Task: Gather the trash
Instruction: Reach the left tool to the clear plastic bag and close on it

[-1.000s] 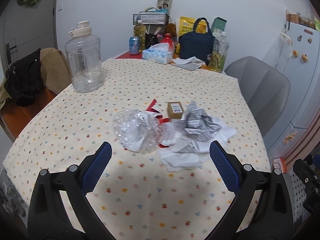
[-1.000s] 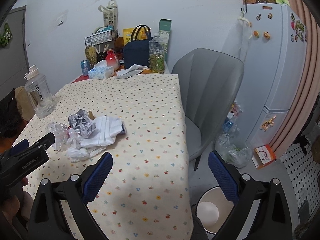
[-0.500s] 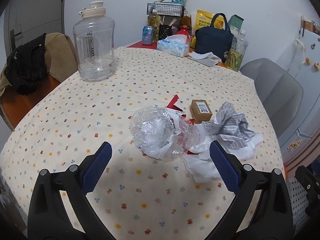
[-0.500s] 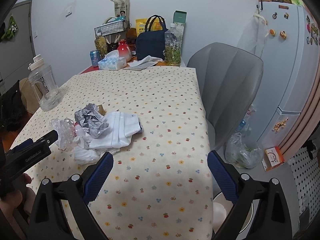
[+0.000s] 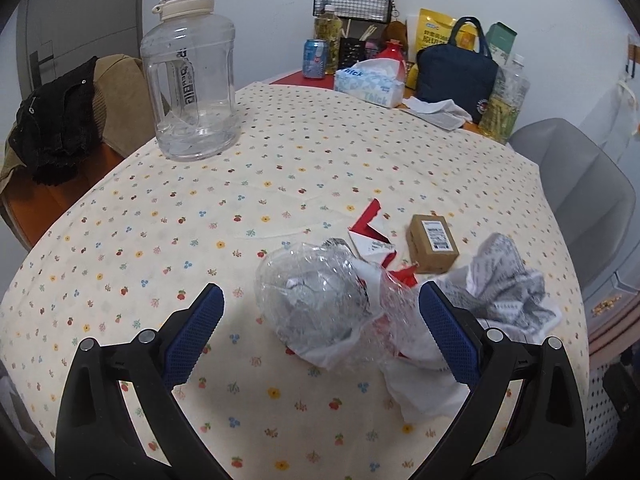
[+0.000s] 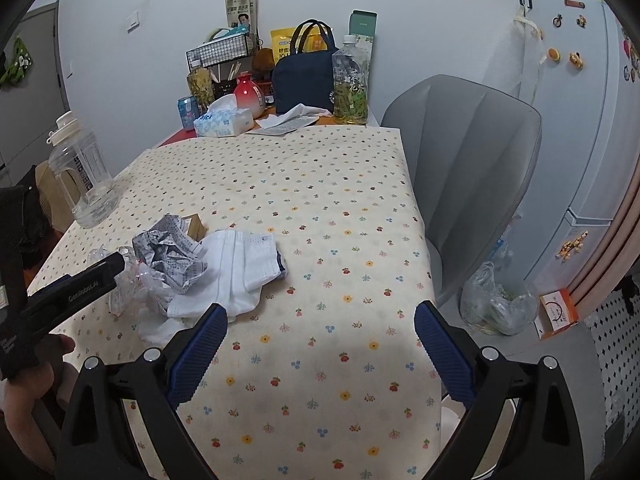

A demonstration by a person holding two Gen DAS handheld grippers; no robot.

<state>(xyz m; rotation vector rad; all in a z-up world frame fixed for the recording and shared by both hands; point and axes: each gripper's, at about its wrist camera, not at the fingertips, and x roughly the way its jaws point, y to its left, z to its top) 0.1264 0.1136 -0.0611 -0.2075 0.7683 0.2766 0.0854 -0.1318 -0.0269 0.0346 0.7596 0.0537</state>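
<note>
Crumpled plastic point(image 5: 320, 300) between spread left tongs point(image 5: 320, 334)

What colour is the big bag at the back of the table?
Dark navy blue bag, clearest in the left wrist view.

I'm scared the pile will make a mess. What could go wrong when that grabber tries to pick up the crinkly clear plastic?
The left gripper is open around the crumpled clear plastic. That plastic looks springy, so it might slip out when squeezed. White tissue and a red torn wrapper lie tangled against it, so bits could get dragged along and drop. The crumpled printed paper beside it could get knocked too.
</note>
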